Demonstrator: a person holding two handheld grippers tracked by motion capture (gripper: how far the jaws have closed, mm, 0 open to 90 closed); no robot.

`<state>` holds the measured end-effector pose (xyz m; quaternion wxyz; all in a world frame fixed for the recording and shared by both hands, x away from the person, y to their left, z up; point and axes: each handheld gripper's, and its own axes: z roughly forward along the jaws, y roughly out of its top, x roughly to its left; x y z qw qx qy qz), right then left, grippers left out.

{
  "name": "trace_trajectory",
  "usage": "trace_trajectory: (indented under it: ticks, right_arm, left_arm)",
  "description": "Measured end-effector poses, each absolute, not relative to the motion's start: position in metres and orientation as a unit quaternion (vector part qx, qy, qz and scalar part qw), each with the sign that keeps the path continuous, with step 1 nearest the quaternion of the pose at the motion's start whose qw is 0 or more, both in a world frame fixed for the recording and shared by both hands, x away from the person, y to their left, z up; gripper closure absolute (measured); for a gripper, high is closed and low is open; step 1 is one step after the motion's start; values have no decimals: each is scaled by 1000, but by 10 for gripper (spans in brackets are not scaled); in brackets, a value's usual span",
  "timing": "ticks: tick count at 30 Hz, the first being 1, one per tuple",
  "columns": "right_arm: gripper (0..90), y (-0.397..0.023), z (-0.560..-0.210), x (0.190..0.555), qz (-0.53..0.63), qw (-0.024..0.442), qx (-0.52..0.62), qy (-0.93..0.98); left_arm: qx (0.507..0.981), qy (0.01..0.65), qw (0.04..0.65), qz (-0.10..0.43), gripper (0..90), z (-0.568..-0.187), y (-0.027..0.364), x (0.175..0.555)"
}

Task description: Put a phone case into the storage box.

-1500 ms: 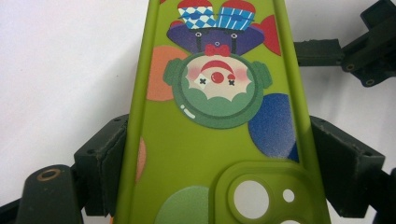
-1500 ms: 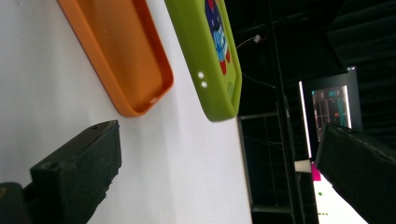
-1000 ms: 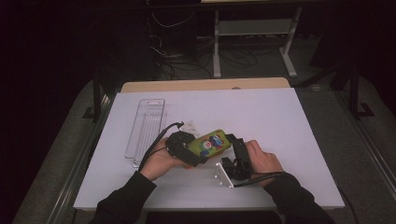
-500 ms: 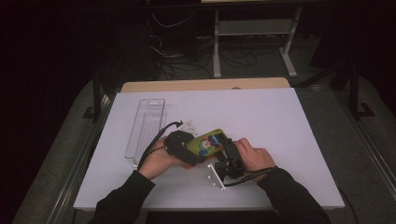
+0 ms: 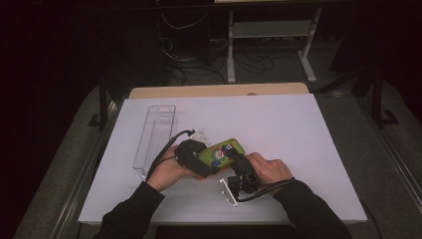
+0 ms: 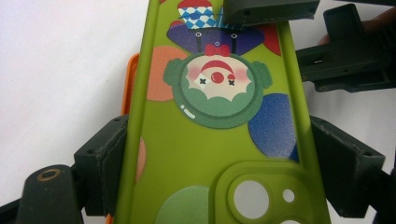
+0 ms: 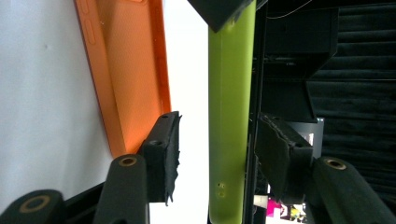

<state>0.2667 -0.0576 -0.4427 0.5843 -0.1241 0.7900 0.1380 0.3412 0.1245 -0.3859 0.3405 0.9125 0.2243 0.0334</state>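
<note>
A green phone case (image 5: 222,151) with a clown picture hangs a little above the white table. My left gripper (image 5: 208,159) is shut on it, its pads pressing both long edges of the case (image 6: 210,154). My right gripper (image 5: 237,160) stands at the case's other end, and its jaws have just been closing. The green case's edge (image 7: 229,116) lies between them, with a gap still showing at one pad (image 7: 163,154). An orange phone case (image 7: 126,70) lies flat on the table underneath, its edge (image 6: 130,79) peeking out beside the green one.
A clear plastic tray (image 5: 155,133) lies to the left of the hands, and a small clear plastic piece (image 5: 201,134) just behind them. The white table top (image 5: 298,129) ends at a wooden strip at the back; cables and a metal stand are beyond.
The right gripper has shifted left onto the end of the green case and its jaws have narrowed around it. The left hand and the case have stayed put.
</note>
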Motion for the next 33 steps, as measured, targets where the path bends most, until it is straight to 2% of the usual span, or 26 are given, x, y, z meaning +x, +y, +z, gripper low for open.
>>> trace_trajectory:
  ticks: [13,15,22,29,31,33]
  right_arm:
    - [666,-57,-443,265,135,585,-132,789]
    - [700,-57,-443,265,133,585,-132,789]
    - [749,-56,-444,264,126,587,-135,788]
    - [757,-55,-445,264,121,595,-137,783]
    - [758,-55,-444,264,122,598,-138,780]
    - [758,-55,-445,265,125,601,-139,777]
  left_arm:
    - [909,232,345,30,158,-388,122,339]
    - [917,223,331,31,159,-387,123,340]
    - [910,237,340,23,158,-389,123,340]
    - [910,232,343,25,147,-390,125,341]
    - [908,230,349,30,133,-391,126,340]
    - [907,232,349,32,80,-391,126,340]
